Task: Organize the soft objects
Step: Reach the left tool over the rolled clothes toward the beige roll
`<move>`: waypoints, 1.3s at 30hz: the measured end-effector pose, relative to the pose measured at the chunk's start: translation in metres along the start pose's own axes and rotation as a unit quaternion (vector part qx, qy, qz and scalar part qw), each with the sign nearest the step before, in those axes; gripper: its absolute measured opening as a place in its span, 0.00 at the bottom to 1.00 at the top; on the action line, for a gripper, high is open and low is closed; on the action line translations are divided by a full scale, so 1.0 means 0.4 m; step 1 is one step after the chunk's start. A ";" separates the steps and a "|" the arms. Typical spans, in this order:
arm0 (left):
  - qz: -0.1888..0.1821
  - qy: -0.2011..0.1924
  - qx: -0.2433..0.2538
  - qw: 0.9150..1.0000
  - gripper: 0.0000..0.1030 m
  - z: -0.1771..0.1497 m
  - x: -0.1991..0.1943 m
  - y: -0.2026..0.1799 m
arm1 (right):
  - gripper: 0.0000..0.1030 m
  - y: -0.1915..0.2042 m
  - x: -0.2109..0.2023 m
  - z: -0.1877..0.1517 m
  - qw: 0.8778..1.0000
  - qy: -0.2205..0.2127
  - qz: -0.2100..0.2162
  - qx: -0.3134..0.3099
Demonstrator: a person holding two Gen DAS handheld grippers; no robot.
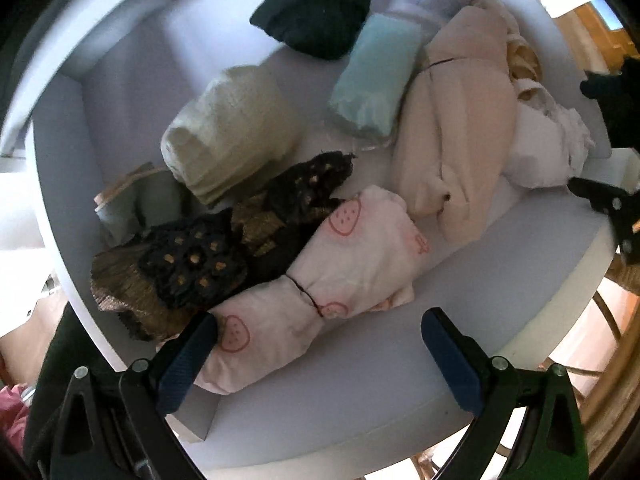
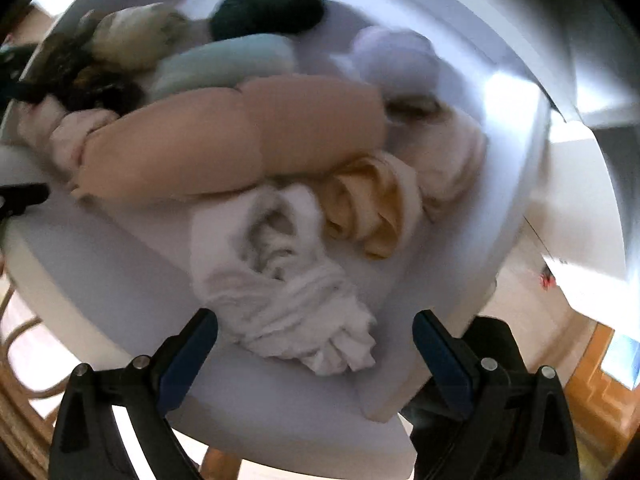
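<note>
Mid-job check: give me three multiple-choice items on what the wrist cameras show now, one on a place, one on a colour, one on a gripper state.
1. What lies nearest the right gripper?
A. the white bundle
B. the dark green bundle
C. the mint bundle

2. What colour are the strawberry prints on the pale pink bundle?
A. blue
B. pink
C. yellow

3. How does the left gripper stand?
A. shut on the beige roll
B. shut on nothing
C. open

Answers:
1. A, since the white bundle reaches in between the right gripper's fingertips, while the dark green bundle sits at the far side of the white tray.
2. B, as the prints on the pale pink bundle are pink outlines.
3. C, because its jaws stand wide apart, with one end of that bundle by one fingertip.
</note>
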State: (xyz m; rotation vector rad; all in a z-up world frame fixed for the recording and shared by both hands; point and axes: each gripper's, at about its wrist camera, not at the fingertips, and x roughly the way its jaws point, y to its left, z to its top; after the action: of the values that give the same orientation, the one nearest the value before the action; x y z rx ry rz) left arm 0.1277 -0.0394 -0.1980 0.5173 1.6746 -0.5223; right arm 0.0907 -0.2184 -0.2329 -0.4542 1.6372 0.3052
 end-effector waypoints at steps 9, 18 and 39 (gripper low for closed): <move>-0.011 -0.013 0.018 1.000 1.00 0.054 -0.028 -0.016 | 0.97 -0.078 -0.080 0.047 0.996 -0.050 0.035 0.072; -0.035 -0.103 -0.043 0.993 1.00 0.125 -0.123 -0.008 | 0.89 -0.272 -0.094 0.043 0.945 -0.085 0.157 0.273; -0.062 -0.074 -0.004 0.995 0.94 0.332 -0.034 -0.215 | 0.73 -0.242 -0.125 -0.017 0.942 -0.086 0.137 0.293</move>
State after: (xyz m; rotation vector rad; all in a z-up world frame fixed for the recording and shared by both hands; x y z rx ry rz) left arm 0.1824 -0.1885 -0.2004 0.3610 1.5727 -0.6284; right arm 0.1333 -0.3016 -0.1761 0.2492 1.5292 0.0488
